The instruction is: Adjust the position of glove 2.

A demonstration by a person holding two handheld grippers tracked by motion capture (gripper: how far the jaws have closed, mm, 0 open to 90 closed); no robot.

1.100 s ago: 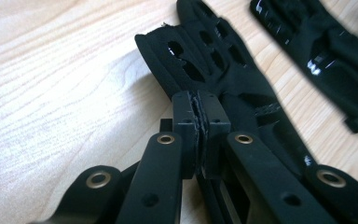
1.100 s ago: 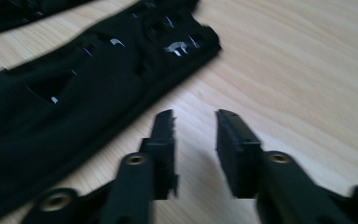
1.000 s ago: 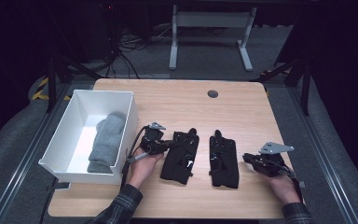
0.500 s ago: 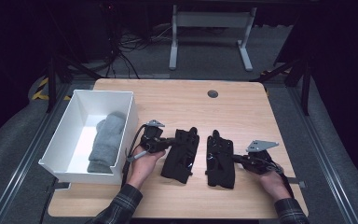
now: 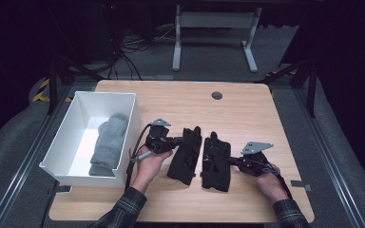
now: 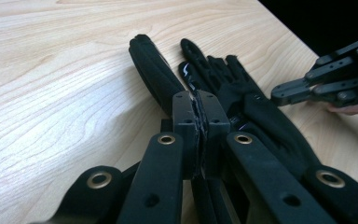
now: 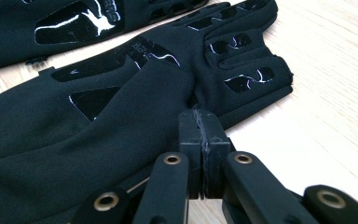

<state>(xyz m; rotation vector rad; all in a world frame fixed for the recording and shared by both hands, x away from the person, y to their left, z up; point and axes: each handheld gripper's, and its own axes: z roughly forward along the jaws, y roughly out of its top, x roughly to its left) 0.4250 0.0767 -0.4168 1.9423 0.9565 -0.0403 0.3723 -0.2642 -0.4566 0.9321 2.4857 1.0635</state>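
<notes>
High view: two black fabric gloves with glossy grip patches lie side by side near the middle of the pale wooden table (image 5: 247,104), fingers pointing away from the person. The left glove (image 5: 185,154) lies slightly tilted, its cuff toward the person's left hand; the right glove (image 5: 216,161) lies just beside it, a narrow strip of table between them. The left gripper (image 5: 175,140) comes in from the left, its tips at the left glove's near edge. The right gripper (image 5: 233,160) comes in from the right, its tips at the right glove's outer edge. Each is held by a hand in a plaid sleeve.

Left gripper view: the two black jaws are pressed flat together, pad against pad, with nothing visible between them. They hover right over the left glove (image 6: 158,74), whose fingers stretch out ahead; the right glove (image 6: 261,112) lies past it, and the right gripper (image 6: 279,95) reaches in from the far side.

Right gripper view: the jaws are likewise closed together and empty, their tips just at the edge of the right glove (image 7: 121,116), near where thumb and fingers meet.

A white plastic bin (image 5: 71,161) stands at the table's left edge, well apart from the gloves, holding a folded grey cloth (image 5: 108,145).
</notes>
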